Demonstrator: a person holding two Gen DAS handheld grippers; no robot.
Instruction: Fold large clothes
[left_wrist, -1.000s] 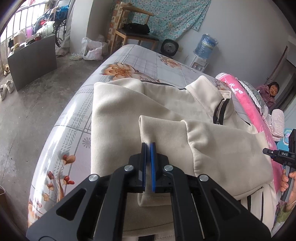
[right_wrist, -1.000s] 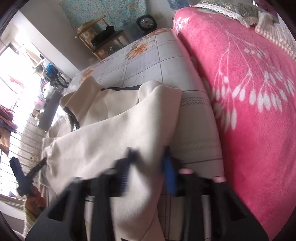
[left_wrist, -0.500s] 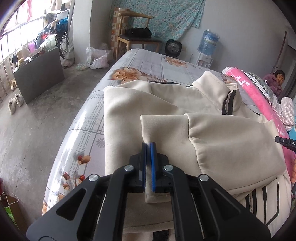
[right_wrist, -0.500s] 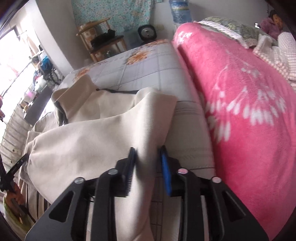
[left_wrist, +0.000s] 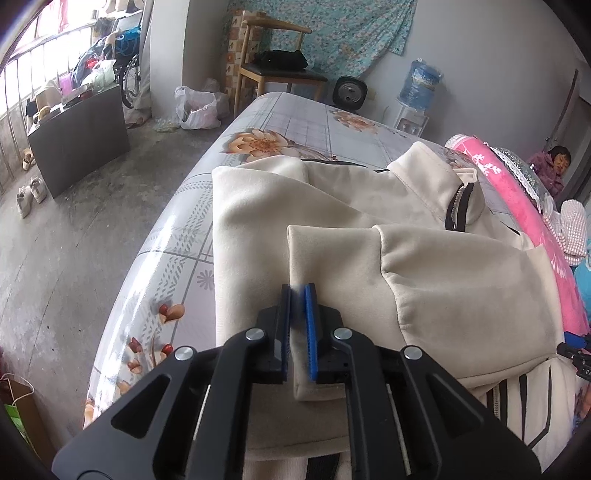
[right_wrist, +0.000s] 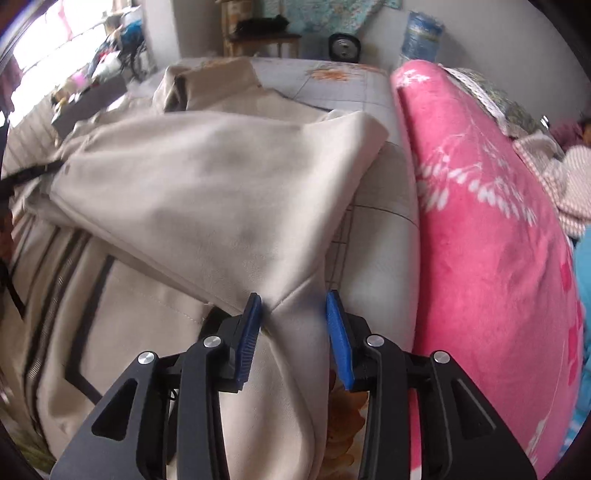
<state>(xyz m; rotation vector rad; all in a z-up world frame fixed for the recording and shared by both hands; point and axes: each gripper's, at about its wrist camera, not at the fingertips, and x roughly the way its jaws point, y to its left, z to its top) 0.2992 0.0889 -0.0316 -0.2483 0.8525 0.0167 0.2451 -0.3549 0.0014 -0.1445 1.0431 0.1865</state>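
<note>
Though both sets of jaws have just been easing apart, the left gripper (left_wrist: 297, 325) straddles the sleeve cuff (left_wrist: 314, 258); the right gripper (right_wrist: 293, 328) stands released. Beyond, toward twelve o'clock, the soft, floppy cream jacket (left_wrist: 424, 280) sprawls on the bed (left_wrist: 295, 122); pinch seams.

1. Bed (left_wrist: 295, 122) with a grey floral sheet fills the frame's centre.
2. Cream jacket (left_wrist: 461, 295) lies across it, centre to right.
3. Pink blanket (right_wrist: 491, 229) lies along the right.

The jacket (left_wrist: 332, 229) runs off the frame's edge at five o'clock, its hem hidden beneath the left tool (left_wrist: 297, 295).
</note>
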